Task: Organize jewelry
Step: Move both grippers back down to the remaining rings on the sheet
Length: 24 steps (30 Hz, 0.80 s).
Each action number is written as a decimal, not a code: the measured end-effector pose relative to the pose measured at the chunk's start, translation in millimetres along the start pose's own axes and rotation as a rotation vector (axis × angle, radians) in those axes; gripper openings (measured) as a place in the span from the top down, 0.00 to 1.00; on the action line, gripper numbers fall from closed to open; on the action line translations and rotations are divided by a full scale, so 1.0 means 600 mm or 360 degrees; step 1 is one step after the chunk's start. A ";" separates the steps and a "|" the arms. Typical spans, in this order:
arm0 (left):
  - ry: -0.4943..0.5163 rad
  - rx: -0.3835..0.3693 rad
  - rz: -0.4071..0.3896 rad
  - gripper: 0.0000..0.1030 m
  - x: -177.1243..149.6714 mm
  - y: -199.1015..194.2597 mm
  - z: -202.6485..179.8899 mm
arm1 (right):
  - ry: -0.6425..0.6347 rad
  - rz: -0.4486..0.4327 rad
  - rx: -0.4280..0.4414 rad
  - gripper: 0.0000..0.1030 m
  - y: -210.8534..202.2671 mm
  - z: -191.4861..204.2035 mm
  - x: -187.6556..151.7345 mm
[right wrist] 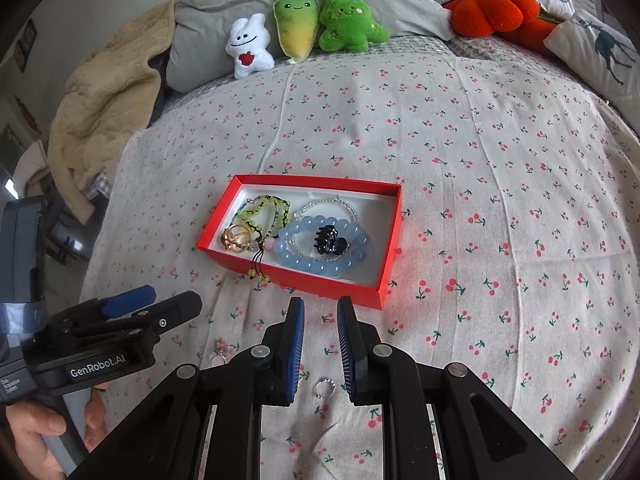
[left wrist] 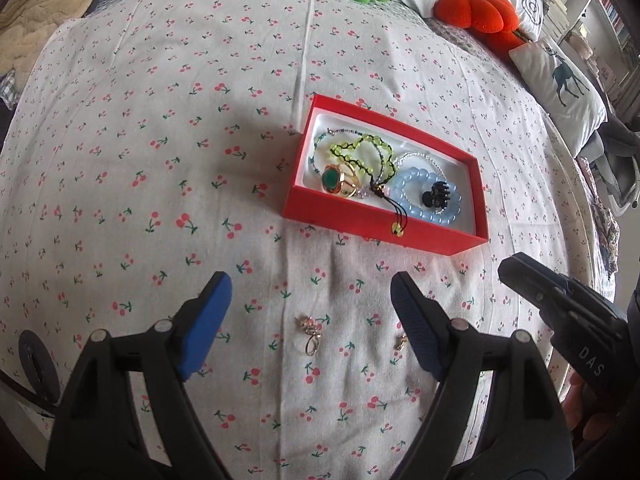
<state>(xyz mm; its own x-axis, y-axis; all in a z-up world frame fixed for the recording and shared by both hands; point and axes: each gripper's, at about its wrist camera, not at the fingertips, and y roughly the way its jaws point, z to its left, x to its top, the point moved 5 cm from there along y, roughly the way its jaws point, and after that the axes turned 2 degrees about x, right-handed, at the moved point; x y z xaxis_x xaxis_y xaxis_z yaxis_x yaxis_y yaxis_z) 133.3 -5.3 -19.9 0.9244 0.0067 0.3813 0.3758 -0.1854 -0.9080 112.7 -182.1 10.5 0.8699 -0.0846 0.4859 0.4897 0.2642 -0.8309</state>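
Jewelry mostly sits already in the red box (right wrist: 390,240) on the cherry-print bed sheet (right wrist: 500,160): a blue bead bracelet (right wrist: 304,262) with a black hair clip (right wrist: 330,240) inside its loop, a green bead strand (right wrist: 264,210) whose tassel hangs over the near wall, and a gold ring with a green stone (left wrist: 334,182); what remains lies loose on the sheet nearer the camera, short of the box.

Left hand-held gripper (left wrist: 310,308) stands wide and empty, pointing steeply down, with a gold ring (left wrist: 311,336) on the cloth between its fingers and a small gold piece (left wrist: 401,341) just beside the right-hand finger (too small to tell what it is); right hand-held gripper (right wrist: 320,344) is narrow, nothing between its pads, and a small silver ring (right wrist: 325,387) lies on the sheet in the gap below them.

The step in hand looks like picking up these last small pieces; to do it well, come straight down so the pads straddle one ring only, close gently so the thin band does not flip or slide away, and avoid pinching the soft sheet along with it; the right-hand jaws probably need a little more width first; then carry over the near wall and let go low inside, clear of the dangling tassel.
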 end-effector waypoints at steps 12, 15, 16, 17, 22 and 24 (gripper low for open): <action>-0.0066 -0.0006 0.0254 0.21 -0.060 0.015 0.000 | 0.0091 0.0237 -0.0166 0.36 0.018 -0.018 -0.060; -0.0042 0.0023 0.0262 0.21 -0.067 0.018 -0.008 | 0.0100 0.0300 -0.0190 0.35 0.030 -0.019 -0.071; -0.0030 0.0031 0.0261 0.21 -0.069 0.019 -0.010 | 0.0102 0.0319 -0.0195 0.35 0.033 -0.020 -0.074; -0.0025 0.0032 0.0258 0.21 -0.071 0.021 -0.013 | 0.0103 0.0335 -0.0199 0.35 0.037 -0.020 -0.078; -0.0041 0.0042 0.0283 0.35 -0.076 0.042 -0.017 | 0.0080 0.0373 -0.0258 0.35 0.048 -0.024 -0.090; -0.0038 0.0049 0.0275 0.46 -0.076 0.046 -0.019 | 0.0066 0.0380 -0.0270 0.35 0.050 -0.025 -0.093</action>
<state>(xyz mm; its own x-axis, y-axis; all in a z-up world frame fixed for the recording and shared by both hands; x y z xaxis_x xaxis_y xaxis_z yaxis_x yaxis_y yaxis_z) 100.8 -21.7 -60.5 0.9766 0.0005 0.2151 0.2125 -0.1554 -0.9647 79.5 -183.7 -45.4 0.9617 -0.0794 0.2625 0.2705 0.1174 -0.9555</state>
